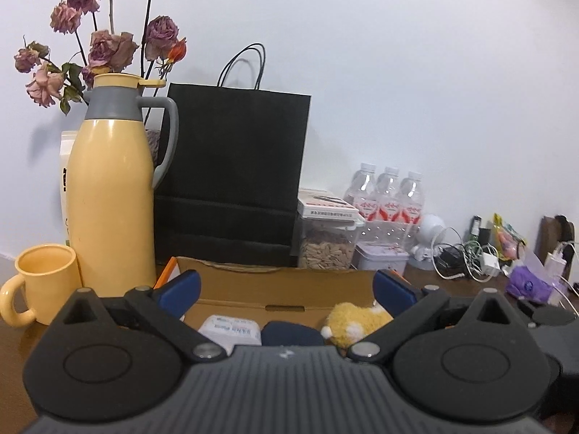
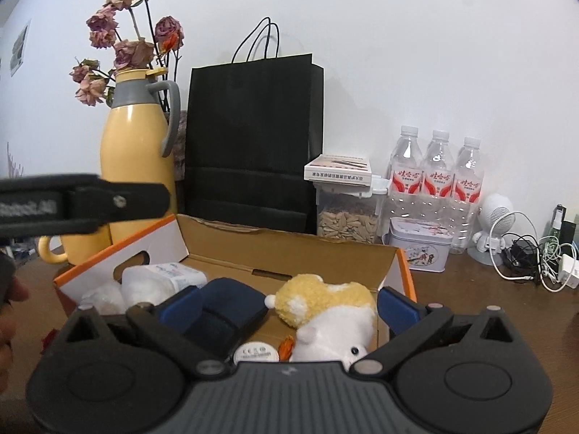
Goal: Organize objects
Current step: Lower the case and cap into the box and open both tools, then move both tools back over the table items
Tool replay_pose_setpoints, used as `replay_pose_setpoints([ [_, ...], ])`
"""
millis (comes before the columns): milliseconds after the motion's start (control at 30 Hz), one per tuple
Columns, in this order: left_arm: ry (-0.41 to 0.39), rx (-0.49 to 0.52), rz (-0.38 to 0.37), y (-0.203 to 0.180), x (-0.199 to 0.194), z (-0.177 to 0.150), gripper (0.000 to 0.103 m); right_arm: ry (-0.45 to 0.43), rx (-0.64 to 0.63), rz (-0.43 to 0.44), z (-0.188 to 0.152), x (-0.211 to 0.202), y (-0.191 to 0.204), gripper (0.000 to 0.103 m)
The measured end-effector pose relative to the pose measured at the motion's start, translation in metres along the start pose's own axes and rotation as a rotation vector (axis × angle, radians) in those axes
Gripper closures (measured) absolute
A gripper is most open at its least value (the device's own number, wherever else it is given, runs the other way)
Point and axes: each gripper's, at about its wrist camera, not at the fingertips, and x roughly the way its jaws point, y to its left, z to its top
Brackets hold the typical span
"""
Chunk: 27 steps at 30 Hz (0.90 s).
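An open cardboard box [image 2: 289, 249] with orange-edged flaps sits on the brown table in front of both grippers. In it lie a yellow and white plush toy [image 2: 325, 307], a dark blue case [image 2: 224, 311], a white wipes pack [image 2: 163, 278] and a small round white disc [image 2: 257, 354]. My right gripper [image 2: 288, 307] hovers open over the box, with nothing pressed between its blue pads. My left gripper [image 1: 287, 289] is also open above the box [image 1: 282, 282], over the plush toy [image 1: 354, 322]. Seen side-on, the left gripper [image 2: 155, 200] reaches in at the left of the right wrist view.
Behind the box stand a yellow thermos [image 1: 112, 188], a yellow mug [image 1: 47, 282], dried roses and a black paper bag [image 1: 235, 173]. To the right are a seed jar [image 1: 325, 246], a tin [image 1: 380, 258], three water bottles [image 1: 387, 195] and tangled cables [image 1: 466, 253].
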Motion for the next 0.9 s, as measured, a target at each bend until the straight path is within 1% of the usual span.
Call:
replay_pose_setpoints([
  [67,0.008,0.002,-0.012,0.002,-0.007,-0.005,0.000,-0.002,-0.006,0.001,-0.003,-0.008,0.000,0.000],
  [300,0.040,0.022,-0.017,0.005,-0.032,-0.027,0.000,0.007,-0.028,-0.007,-0.021,-0.035,0.004,0.000],
  [633,0.099,0.016,0.022,0.017,-0.066,-0.064,0.000,0.045,-0.014,-0.010,-0.061,-0.074,0.005,0.000],
  [900,0.124,0.018,0.050,0.023,-0.094,-0.085,0.000,0.059,0.001,-0.009,-0.081,-0.102,0.005,0.000],
])
